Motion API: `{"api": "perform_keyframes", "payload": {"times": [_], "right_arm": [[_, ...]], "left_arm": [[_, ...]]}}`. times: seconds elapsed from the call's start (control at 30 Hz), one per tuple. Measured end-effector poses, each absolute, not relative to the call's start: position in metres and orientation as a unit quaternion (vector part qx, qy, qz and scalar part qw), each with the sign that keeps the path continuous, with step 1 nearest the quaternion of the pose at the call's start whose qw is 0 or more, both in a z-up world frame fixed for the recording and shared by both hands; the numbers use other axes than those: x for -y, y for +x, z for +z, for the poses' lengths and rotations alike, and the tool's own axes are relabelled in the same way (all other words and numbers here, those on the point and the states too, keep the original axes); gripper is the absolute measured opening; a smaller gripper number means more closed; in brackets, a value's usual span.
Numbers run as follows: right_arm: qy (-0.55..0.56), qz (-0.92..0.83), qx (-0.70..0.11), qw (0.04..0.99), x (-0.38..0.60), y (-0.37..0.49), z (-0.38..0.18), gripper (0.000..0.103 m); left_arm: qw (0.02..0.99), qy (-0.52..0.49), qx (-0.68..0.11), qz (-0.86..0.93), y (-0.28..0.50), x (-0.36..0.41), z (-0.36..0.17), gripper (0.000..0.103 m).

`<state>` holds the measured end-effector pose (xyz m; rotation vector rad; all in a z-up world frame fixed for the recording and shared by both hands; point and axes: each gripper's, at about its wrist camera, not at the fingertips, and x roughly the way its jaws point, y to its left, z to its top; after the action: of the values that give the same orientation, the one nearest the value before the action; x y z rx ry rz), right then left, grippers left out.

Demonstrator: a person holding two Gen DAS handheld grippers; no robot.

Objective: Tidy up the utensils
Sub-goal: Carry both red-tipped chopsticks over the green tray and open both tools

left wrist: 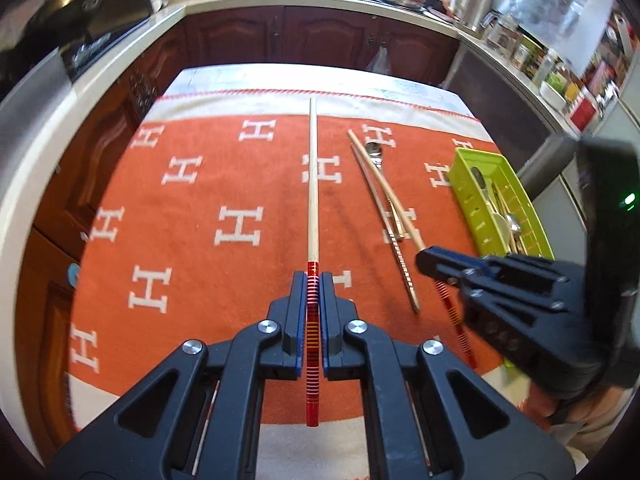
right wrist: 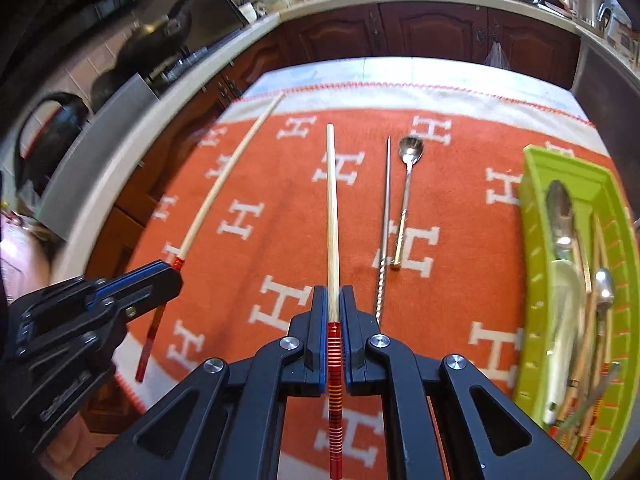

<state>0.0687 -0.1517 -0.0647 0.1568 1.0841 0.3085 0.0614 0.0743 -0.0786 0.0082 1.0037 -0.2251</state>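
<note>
Tray point(right wrist: 536, 168) part-filled. Each claw, left point(left wrist: 313, 280) and right point(right wrist: 333, 300), clamps one chopstick; spoon point(right wrist: 408, 184) and metal skewer point(right wrist: 384, 232) remain on the table.

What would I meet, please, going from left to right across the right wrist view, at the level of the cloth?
Left hand-held gripper with its chopstick → chopstick in the right hand-held gripper → metal skewer → spoon → green tray of cutlery, all over the orange cloth.
</note>
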Motion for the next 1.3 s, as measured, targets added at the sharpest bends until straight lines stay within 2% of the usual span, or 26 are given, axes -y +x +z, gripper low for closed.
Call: {"api": "perform_keyframes", "payload": {"times": [0.2, 0.47, 0.8, 1.0, 1.2, 1.3], "right_arm": [[0.096, 0.141, -0.488, 0.856, 0.200, 0.045, -0.018, 0.005], [0.140, 0.075, -0.465, 0.871, 0.305, 0.012, 0.013, 0.005], [0.160, 0.016, -0.483, 0.861, 0.390, -0.010, -0.014, 0.005], [0.140, 0.006, -0.512, 0.848, 0.400, -0.001, -0.049, 0.006], [0.164, 0.005, -0.514, 0.842, 0.412, 0.002, -0.063, 0.009], [0.165, 0.008, -0.513, 0.842, 0.398, 0.012, -0.064, 0.009]], "left_arm": [[0.871, 0.050, -0.468, -0.141, 0.051, -0.031, -0.047, 0.003], [0.851, -0.025, -0.487, -0.195, 0.061, 0.046, -0.036, 0.003], [0.822, -0.030, -0.530, -0.207, 0.064, 0.142, -0.079, 0.003], [0.806, -0.017, -0.557, -0.200, 0.069, 0.163, -0.109, 0.003], [0.796, -0.005, -0.570, -0.202, 0.070, 0.165, -0.117, 0.004], [0.799, -0.001, -0.567, -0.200, 0.070, 0.161, -0.116, 0.011]]}}
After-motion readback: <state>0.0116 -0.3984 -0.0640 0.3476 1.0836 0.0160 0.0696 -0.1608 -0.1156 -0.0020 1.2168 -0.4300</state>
